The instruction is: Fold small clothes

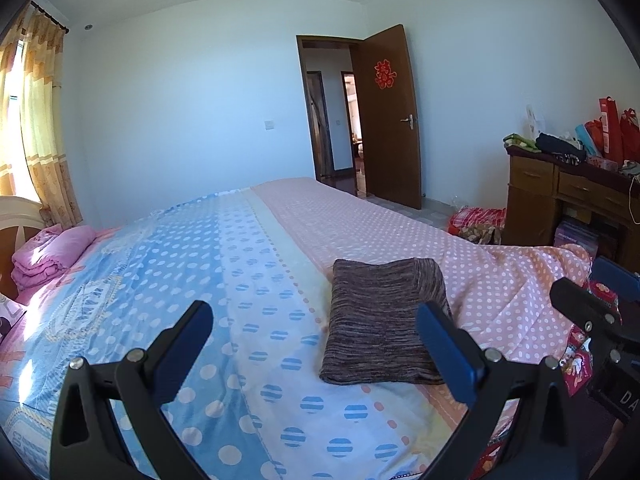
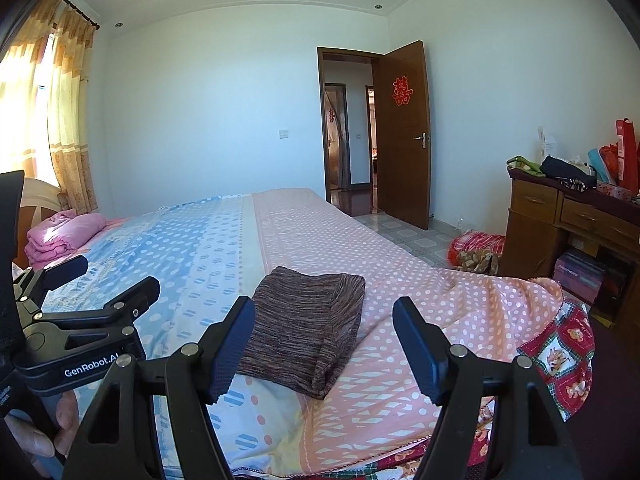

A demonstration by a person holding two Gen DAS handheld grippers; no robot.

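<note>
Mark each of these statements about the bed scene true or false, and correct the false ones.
1. The brown knit garment lies folded on the bed. True.
2. The right gripper clamps the garment. False: its jaws stand open, holding nothing.
3. The wooden door is shut. False: it stands open.
4. A pink folded blanket lies at the bed's far left. True.
5. The left gripper holds a sock. False: its jaws are open and empty.
</note>
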